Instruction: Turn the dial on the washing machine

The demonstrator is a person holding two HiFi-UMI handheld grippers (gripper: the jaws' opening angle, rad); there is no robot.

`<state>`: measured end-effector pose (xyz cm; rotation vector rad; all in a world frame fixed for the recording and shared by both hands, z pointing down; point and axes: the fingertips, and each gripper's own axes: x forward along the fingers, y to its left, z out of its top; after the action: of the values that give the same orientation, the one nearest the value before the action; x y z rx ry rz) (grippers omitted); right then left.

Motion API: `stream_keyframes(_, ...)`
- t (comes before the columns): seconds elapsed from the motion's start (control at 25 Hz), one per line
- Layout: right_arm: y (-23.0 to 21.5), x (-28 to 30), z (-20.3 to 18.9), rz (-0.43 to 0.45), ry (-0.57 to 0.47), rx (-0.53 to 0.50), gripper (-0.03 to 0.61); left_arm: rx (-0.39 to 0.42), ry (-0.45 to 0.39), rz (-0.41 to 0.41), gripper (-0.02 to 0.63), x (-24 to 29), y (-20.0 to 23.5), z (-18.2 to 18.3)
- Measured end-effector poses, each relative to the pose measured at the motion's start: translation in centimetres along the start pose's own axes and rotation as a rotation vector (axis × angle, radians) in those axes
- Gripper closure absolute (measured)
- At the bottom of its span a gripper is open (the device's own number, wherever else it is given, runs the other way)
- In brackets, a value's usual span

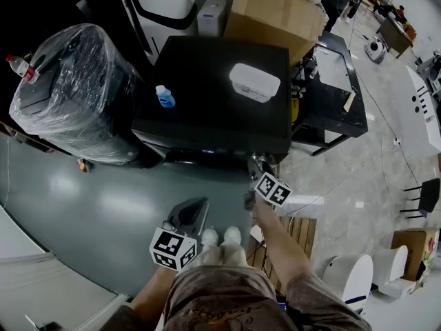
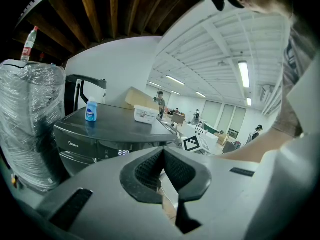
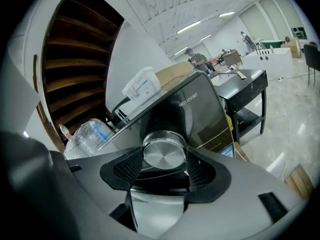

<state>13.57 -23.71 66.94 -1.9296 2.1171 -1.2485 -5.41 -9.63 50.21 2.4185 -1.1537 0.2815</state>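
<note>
The black washing machine stands in front of me, its top facing up in the head view. Its round silver dial sits on the front panel at the right end. My right gripper is shut on that dial, one ribbed pad against each side of it. From the head view, the right gripper reaches to the machine's front right corner and hides the dial. My left gripper hangs low near my legs, shut and empty, well short of the machine. Seen from the left gripper, the machine's display is lit.
On the machine's top are a small blue bottle and a white plastic box. A large plastic-wrapped object stands to the left. Right of the machine is a black table, behind it a cardboard box. A wooden pallet lies beside my right leg.
</note>
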Motion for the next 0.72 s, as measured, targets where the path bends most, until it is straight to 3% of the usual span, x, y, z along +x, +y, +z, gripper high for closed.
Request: stream_keyframes(0.72, -0.41, -0.14, -0.04, 0.136, -0.071, 0.378, 0.313, 0.000, 0.005, 0.004, 0.622, -0.09, -0.54, -0.27)
